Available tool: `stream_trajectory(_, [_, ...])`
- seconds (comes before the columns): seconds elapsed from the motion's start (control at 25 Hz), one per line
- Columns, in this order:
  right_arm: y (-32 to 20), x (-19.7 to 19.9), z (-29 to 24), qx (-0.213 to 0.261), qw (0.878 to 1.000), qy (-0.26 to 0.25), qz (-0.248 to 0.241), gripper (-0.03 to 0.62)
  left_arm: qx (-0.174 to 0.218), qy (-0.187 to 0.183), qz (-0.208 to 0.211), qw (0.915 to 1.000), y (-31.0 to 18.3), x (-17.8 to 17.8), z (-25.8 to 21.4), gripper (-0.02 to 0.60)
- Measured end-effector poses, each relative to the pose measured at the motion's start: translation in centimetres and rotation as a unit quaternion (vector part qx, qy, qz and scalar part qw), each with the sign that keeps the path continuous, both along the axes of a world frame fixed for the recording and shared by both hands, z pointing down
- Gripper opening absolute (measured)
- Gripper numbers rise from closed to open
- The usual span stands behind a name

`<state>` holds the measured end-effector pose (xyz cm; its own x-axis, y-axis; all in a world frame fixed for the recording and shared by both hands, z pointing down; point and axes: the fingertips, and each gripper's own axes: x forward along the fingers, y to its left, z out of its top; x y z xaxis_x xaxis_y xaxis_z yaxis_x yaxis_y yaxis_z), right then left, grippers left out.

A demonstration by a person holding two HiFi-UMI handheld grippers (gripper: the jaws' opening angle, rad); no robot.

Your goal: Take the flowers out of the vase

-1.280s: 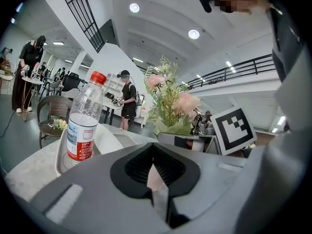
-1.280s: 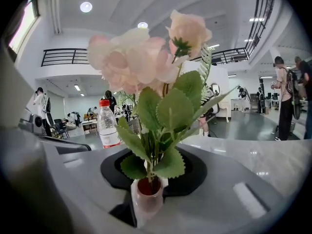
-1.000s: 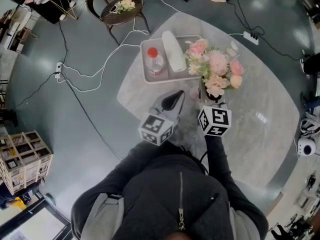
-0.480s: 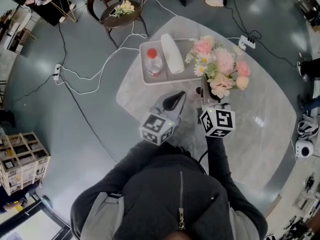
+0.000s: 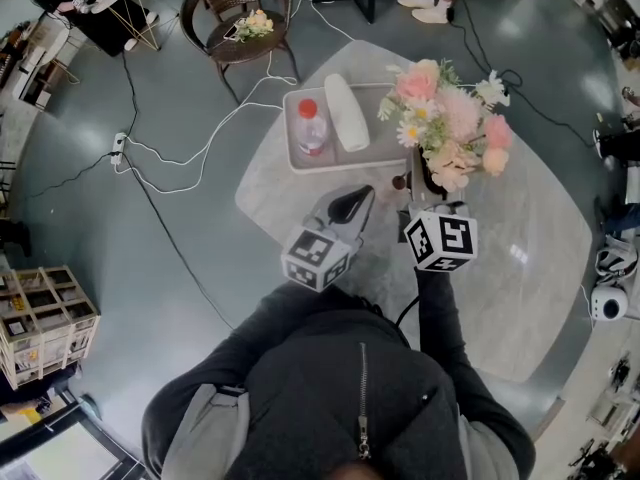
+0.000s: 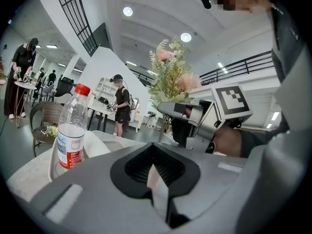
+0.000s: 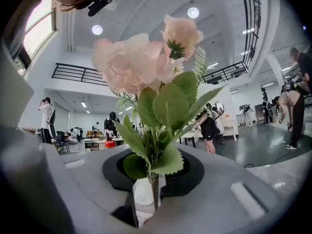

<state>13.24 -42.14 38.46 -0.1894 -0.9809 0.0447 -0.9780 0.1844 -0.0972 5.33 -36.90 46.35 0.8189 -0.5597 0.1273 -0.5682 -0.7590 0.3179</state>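
As the fingers (image 7: 209, 189) of the right gripper (image 7: 152, 199) pinch their stems, the flowers (image 7: 141, 62) rise above.

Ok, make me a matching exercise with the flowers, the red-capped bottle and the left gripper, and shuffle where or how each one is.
1. flowers
2. red-capped bottle
3. left gripper

a. stands upright in the tray
b. jaws together, nothing between them
c. stems clamped in the right gripper

Pairs: 1-c, 2-a, 3-b
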Motion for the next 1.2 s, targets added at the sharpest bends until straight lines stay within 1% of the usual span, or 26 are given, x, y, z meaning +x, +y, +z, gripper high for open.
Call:
stream_trajectory(0.32, [1.7,0.4,-2.6,0.024,1.0,-0.014,-0.002,0.086,0.01,0.001,0.008,0.9999,0.9,0.9,-0.6,0.003])
stream_trajectory(0.56, [4.3,1.7,-4.1,0.036,0.999,-0.012,0.007,0.086,0.021,-0.005,0.013,0.9997,3.1,1.9,-1.4,0.003])
stream_trajectory(0.88, [9.1,3.4,-5.4,0.043,0.999,-0.02,0.011,0.086,0.03,0.001,0.001,0.9995,6.1,3.1,-3.3,0.003])
stream_trajectory(1.04, [11.8,4.2,-4.7,0.036,0.999,-0.028,0.019,0.086,0.037,0.001,-0.002,0.9993,7.7,3.6,-3.9,0.003])
stream_trajectory(1.2, [14.5,4.5,-2.6,0.013,0.999,-0.031,0.03,0.086,0.042,-0.001,-0.001,0.9991,9.4,4.0,-4.0,0.003])
